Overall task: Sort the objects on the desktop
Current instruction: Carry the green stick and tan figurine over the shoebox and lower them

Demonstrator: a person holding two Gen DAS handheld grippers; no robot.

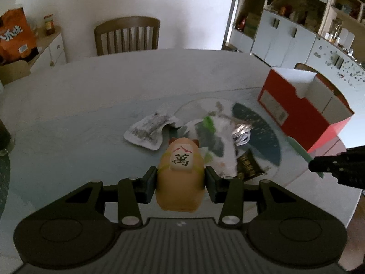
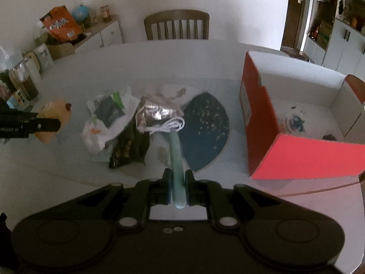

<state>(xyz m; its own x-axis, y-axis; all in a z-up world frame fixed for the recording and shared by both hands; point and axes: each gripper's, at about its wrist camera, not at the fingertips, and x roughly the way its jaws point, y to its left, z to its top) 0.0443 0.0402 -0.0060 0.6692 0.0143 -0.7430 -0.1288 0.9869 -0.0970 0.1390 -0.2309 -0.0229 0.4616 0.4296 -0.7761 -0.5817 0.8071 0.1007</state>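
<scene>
**Sorting barely begun**

Between the left gripper's (image 1: pixel 180 180) fingers sits a clamped toy (image 1: pixel 180 178). Ahead of both grippers, wrappers (image 2: pixel 109 123) and a cable (image 2: pixel 171 124) lie unsorted. Right gripper (image 2: pixel 179 188) pinches a fan handle (image 2: pixel 176 159); to its right, the box (image 2: pixel 262 118) looks nearly empty.

Dim indoor light in both views, muted colours, grainy. Brightest patch from the doorway (image 1: pixel 230 11) at upper right of the left wrist view. Soft sheen across the glass tabletop (image 1: pixel 91 114); glare on the foil bag (image 2: pixel 157 111). Motion blur on the red box (image 2: pixel 257 118) and wrapper pile (image 1: pixel 205 132). Heavy fisheye bending, dark vignette at corners; shelves (image 1: pixel 303 9) soft.
</scene>
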